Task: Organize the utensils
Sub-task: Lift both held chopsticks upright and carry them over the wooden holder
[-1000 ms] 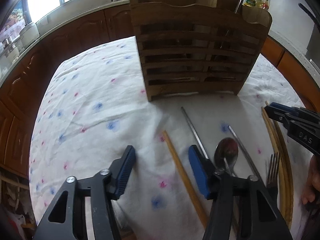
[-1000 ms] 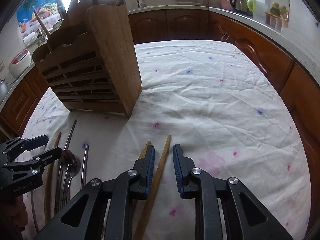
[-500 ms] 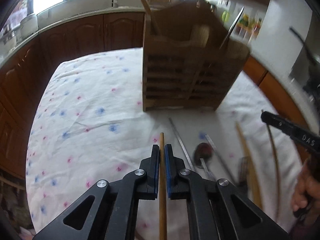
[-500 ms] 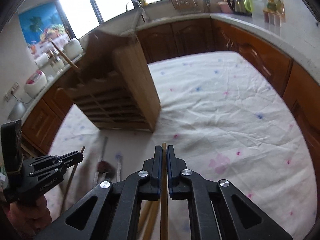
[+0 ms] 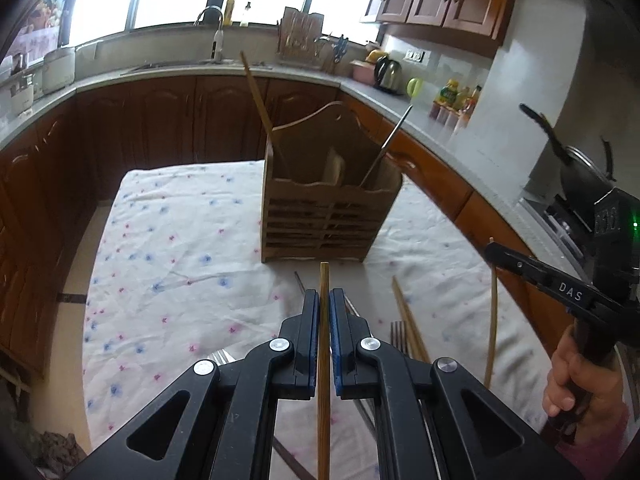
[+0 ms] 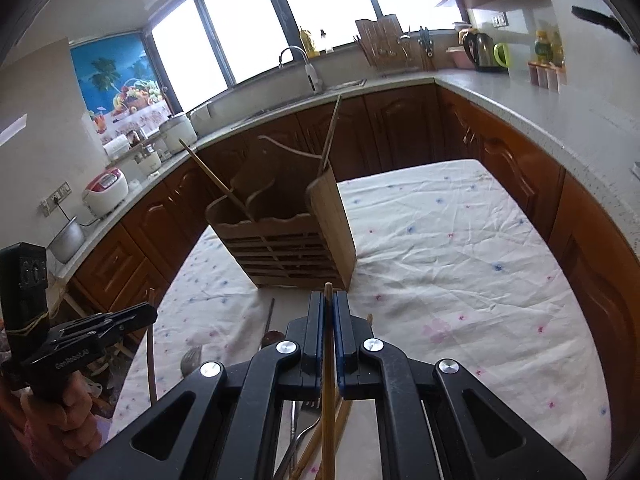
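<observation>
Each clamped chopstick (image 5: 323,380) runs off the bottom edge, length seemingly untellable.

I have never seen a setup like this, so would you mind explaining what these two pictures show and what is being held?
There is no robot here: a person holds a two-finger tool in each hand, and each tool carries a wide-angle camera looking along its jaws. One picture comes from the left gripper, the other from the right gripper. Each has its jaws shut on a wooden chopstick: the left chopstick and the right chopstick. Ahead stands a wooden utensil holder on a flowered tablecloth, already holding a few sticks. More chopsticks and a fork lie on the cloth. Each camera also catches the other hand's tool at its edge.
</observation>
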Available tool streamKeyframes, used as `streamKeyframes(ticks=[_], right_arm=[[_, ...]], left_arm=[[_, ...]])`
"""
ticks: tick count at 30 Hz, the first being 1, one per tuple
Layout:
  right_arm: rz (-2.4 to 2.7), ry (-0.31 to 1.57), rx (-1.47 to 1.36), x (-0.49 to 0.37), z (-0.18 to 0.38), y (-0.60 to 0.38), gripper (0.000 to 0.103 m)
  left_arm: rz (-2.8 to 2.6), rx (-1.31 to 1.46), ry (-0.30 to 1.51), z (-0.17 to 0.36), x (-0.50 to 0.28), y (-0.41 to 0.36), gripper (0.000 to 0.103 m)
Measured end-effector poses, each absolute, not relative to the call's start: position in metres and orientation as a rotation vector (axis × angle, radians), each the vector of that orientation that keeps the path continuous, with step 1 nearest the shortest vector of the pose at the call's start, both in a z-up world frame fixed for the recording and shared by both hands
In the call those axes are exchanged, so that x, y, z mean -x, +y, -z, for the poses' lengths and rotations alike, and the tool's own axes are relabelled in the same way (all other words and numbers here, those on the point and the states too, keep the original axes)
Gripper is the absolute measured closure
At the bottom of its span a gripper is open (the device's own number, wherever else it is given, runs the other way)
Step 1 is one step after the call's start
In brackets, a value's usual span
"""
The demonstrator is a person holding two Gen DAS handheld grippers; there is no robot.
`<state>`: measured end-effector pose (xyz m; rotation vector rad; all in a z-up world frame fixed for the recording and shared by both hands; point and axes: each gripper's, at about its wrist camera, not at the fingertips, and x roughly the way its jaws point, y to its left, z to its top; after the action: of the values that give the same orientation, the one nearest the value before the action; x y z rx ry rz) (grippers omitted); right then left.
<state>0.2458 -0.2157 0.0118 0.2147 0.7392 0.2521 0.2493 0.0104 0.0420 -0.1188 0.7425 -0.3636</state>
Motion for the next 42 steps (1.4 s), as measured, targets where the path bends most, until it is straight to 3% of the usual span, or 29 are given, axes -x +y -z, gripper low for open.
streamKeyframes(ticks=[21, 42], right_arm=[[-0.243, 0.510, -0.219, -0.197, -0.080, -0.225, 0.099], [-0.241, 0.408, -0.275, -0.209, -0.094, -0.227, 0.099]], left_arm=[[0.390, 0.150, 0.578, -0.091, -0.179, 0.041, 0.099], [0.364, 0.225, 0.454, -0.106, -0.193, 0.065, 0.099]])
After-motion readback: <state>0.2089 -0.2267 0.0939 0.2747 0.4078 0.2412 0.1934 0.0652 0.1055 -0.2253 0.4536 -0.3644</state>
